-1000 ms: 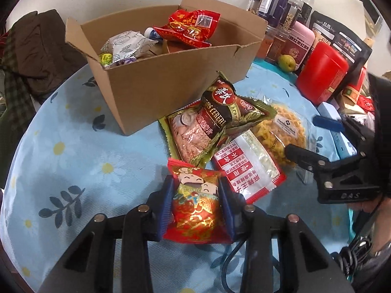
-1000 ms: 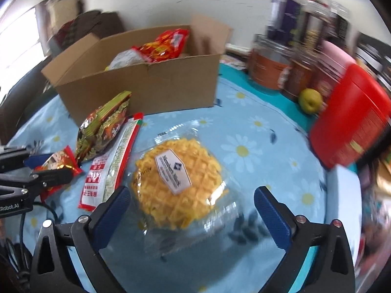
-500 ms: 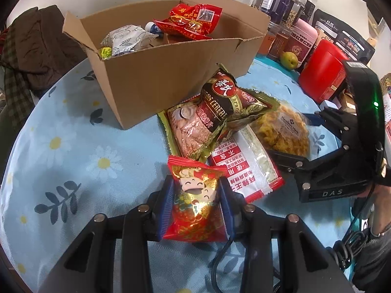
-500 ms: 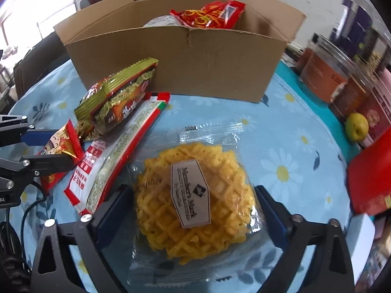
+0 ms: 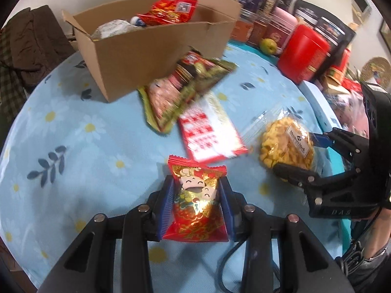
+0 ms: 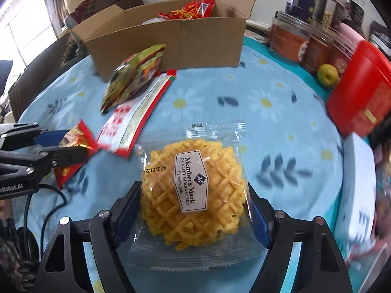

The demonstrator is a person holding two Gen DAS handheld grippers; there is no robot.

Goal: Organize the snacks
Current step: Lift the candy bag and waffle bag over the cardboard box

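My left gripper (image 5: 196, 183) is shut on a red and gold snack packet (image 5: 195, 210) with a cartoon face, held just above the blue flowered tablecloth (image 5: 73, 146). My right gripper (image 6: 193, 190) has its jaws closing on a clear-wrapped yellow waffle snack (image 6: 171, 195), both pads against the wrapper. In the left wrist view that right gripper (image 5: 297, 153) holds the waffle snack (image 5: 276, 146) at the right. An open cardboard box (image 5: 151, 56) with several snacks inside stands at the back. A green and red cereal packet (image 5: 185, 90) and a red and white packet (image 5: 210, 127) lie in front of it.
A red canister (image 5: 303, 51), several jars (image 5: 264, 0) and a green apple (image 5: 268, 46) crowd the back right. A white box (image 6: 356, 190) lies at the right edge. Dark clothes (image 5: 31, 44) are heaped at the far left. A black cable (image 6: 46, 210) trails under the left gripper.
The right gripper moved over the waffle snack and narrowed its jaws onto it, drawing it away from the red and white packet. The left gripper shifted with the red packet still held.
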